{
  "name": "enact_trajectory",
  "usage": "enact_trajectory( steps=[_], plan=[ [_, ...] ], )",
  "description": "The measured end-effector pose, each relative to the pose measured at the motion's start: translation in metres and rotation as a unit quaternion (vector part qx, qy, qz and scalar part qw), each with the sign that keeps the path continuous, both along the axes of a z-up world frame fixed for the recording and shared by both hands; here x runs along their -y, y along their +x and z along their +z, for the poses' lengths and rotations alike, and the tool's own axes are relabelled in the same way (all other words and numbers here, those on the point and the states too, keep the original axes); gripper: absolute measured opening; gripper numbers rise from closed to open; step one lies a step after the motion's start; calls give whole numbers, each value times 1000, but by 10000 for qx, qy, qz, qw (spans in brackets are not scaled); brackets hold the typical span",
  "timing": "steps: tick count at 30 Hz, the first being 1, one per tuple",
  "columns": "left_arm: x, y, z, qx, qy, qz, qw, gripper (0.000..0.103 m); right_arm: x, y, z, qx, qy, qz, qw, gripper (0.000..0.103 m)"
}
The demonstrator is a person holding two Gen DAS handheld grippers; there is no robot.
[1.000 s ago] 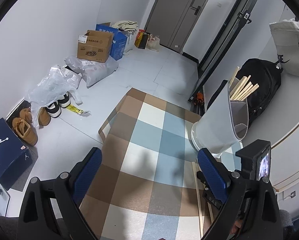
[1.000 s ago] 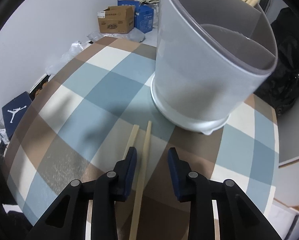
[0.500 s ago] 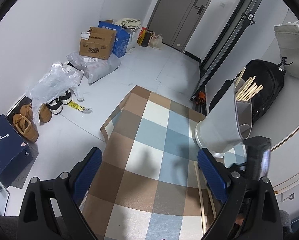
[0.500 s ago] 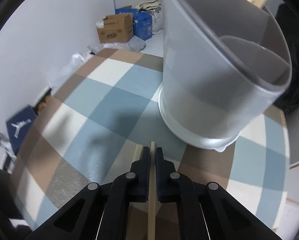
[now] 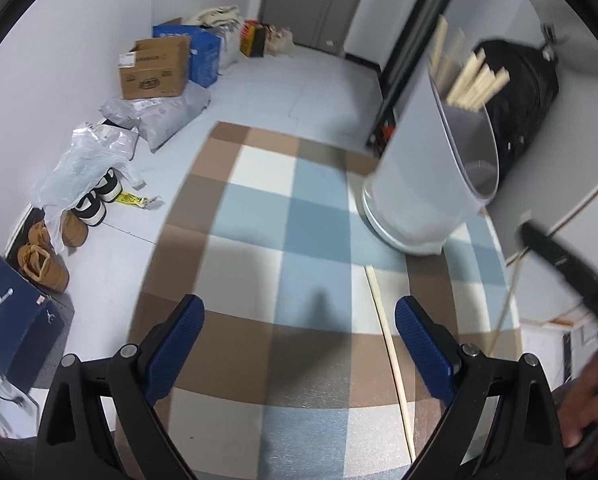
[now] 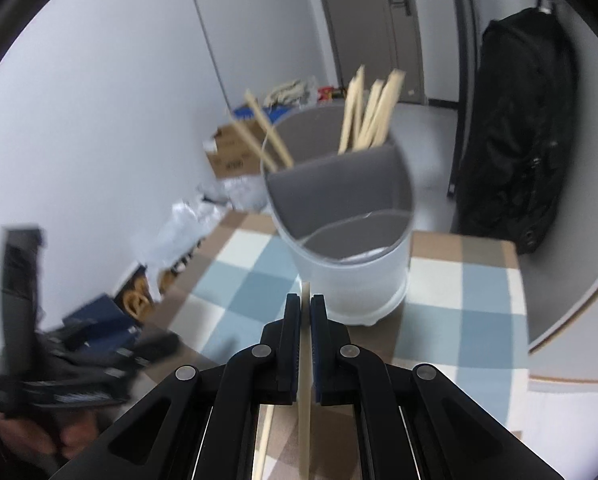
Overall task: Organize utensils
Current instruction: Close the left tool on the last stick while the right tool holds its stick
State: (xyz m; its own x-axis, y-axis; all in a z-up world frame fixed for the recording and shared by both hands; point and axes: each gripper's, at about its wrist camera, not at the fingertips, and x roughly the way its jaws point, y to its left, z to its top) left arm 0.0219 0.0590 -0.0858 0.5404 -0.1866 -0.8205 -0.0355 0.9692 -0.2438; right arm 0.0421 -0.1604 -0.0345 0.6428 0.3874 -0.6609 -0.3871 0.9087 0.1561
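Chopstick [image 6: 304, 360] pinched in right fingers [image 6: 291, 320]; left fingers [image 5: 175, 344] wide apart, holding nothing; Jordan shoebox [image 5: 7, 320]

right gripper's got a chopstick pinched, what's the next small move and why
Probably carry it forward and up over the holder, then tip it into the back compartment. The right gripper is shut on one chopstick, and the other chopsticks stand there; the front compartment looks empty.

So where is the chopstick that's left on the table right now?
In the left wrist view, the loose chopstick lies flat on the checked tablecloth, just inside the right finger of the open left tongs, running from near the white holder toward the camera.
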Motion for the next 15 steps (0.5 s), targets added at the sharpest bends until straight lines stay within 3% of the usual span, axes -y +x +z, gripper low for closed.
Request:
enact_trajectory(
  steps=[6,13,15],
  plan=[
    [30,11,-2,-223,220,-358,9989,93,33,-5,16,56,497,-101,9987,4],
    [53,35,-17,-687,428,-424,9958,93,74,-17,24,67,1039,-310,9941,4],
    [59,41,-21,-815,571,-414,9942,89,84,-20,23,41,1174,-352,9925,4]
  ],
)
